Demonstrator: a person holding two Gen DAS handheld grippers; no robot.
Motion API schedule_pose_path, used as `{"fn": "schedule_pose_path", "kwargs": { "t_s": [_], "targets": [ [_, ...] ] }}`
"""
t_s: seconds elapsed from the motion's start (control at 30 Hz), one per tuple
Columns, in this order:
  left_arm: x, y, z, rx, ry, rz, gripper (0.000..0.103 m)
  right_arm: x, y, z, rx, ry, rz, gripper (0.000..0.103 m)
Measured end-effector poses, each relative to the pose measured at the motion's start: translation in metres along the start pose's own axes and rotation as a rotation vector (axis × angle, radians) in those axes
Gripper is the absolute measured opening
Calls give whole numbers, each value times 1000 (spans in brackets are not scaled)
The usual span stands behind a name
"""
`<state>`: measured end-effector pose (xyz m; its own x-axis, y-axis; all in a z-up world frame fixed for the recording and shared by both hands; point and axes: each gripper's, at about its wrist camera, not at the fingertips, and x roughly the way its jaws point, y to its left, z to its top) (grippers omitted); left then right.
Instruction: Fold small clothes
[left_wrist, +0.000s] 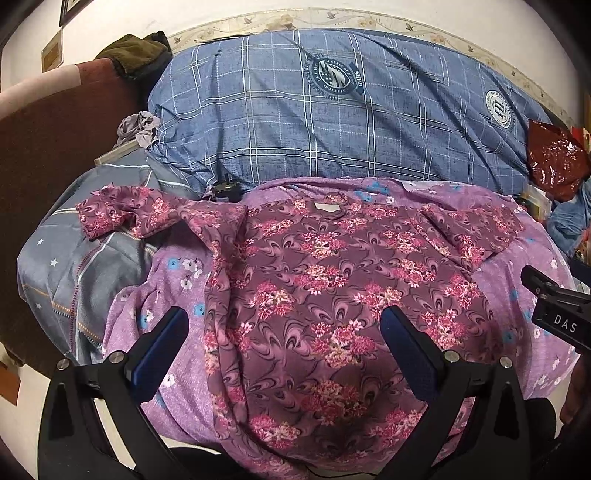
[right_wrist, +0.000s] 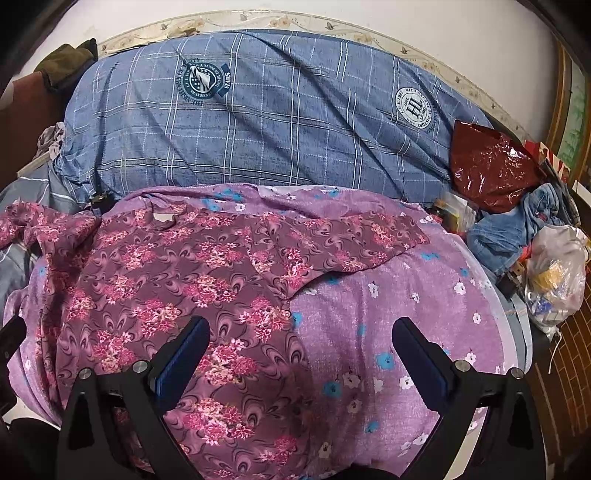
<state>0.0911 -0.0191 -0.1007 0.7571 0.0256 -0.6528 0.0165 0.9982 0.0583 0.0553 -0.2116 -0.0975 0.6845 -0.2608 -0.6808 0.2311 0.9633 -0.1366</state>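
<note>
A maroon floral shirt (left_wrist: 325, 280) lies spread flat, neck away from me, on a purple flowered sheet (left_wrist: 173, 288). Its left sleeve (left_wrist: 122, 214) stretches out over a grey starred cloth; its right sleeve (left_wrist: 476, 232) lies bent. My left gripper (left_wrist: 284, 328) is open and empty above the shirt's lower body. My right gripper (right_wrist: 301, 339) is open and empty above the shirt's right edge (right_wrist: 236, 325) and the purple sheet (right_wrist: 388, 302). The right gripper's side shows at the right of the left wrist view (left_wrist: 557, 306).
A big blue checked pillow (left_wrist: 332, 110) lies behind the shirt. A grey starred cloth (left_wrist: 74, 266) and brown headboard (left_wrist: 48, 147) are left. A red plastic bag (right_wrist: 491, 166), jeans (right_wrist: 517, 229) and a clear bag (right_wrist: 554, 273) are right.
</note>
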Motion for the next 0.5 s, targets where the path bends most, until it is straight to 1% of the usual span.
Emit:
{"fn": "schedule_pose_path", "kwargs": {
  "t_s": [0.2,0.3,0.33,0.37,0.43,0.47,0.5],
  "targets": [
    [28,-6,18,-7,12,-14,103,21,-5,9,-7,13,-22,99],
    [66,-6,33,-39,57,-39,103,44,-16,21,-8,21,-8,99],
    [84,-5,38,-60,94,-45,103,57,-25,27,10,26,12,99],
    [104,-3,43,-94,134,-52,103,75,-41,34,51,40,37,99],
    [138,2,46,-153,181,-49,103,118,-80,47,174,90,105,99],
    [152,3,47,-177,197,-34,103,146,-107,52,269,123,160,99],
    [167,5,46,-200,214,-18,103,169,-130,54,357,153,201,96]
  ]
}}
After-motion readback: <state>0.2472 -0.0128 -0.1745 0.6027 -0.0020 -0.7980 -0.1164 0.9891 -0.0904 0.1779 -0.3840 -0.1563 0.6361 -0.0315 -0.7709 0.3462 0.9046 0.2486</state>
